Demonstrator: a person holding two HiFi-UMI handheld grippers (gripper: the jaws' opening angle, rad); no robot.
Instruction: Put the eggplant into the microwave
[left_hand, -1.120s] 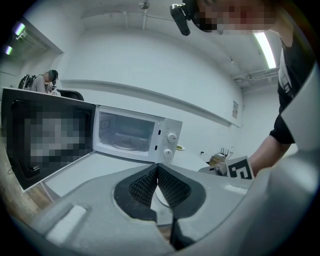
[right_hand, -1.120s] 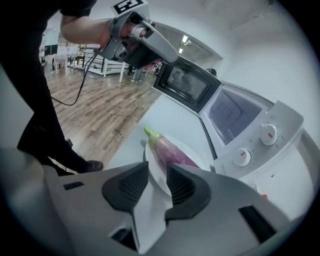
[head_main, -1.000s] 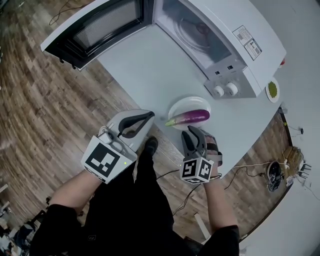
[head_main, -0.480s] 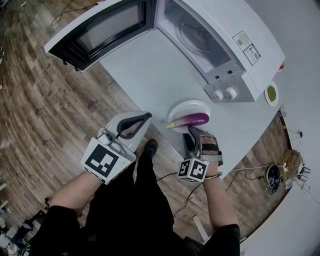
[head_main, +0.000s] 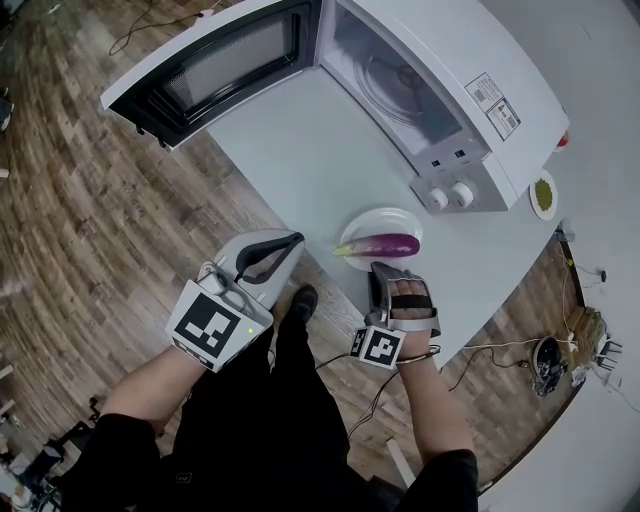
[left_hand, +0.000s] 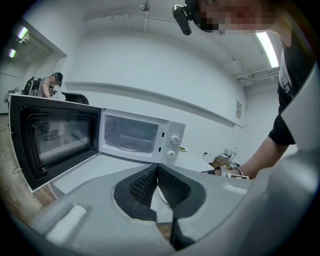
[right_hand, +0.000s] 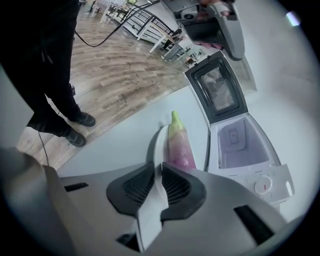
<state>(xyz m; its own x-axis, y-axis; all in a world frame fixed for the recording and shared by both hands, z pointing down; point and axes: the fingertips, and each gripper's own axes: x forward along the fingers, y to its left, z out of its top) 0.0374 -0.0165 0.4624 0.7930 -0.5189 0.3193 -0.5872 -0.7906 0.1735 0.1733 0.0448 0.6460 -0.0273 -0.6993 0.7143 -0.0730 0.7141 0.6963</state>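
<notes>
My right tool (right_hand: 161, 167) is turned on its side, so that, as I read it, one jaw goes over and one under the near rim of the plate (head_main: 372, 217); the jaws are closing, the white rim sits between the pads, and they look to be pressing on it already. I judge the idea is to carry plate and eggplant (head_main: 385, 244) together rather than pinch the soft vegetable itself.

My left tool (left_hand: 157, 169) hangs off the edge of the tabletop (head_main: 300, 140), jaws together on nothing, clear of the path; the microwave (head_main: 470, 70) stands with its door (head_main: 215, 65) swung wide, ready to receive.

The eggplant lies flat on the plate, just beyond my right tool; its long axis runs across the head view, with the green stem end to the left, toward the tabletop's edge, and the blunt purple end to the right; it lies crosswise to my reach.
</notes>
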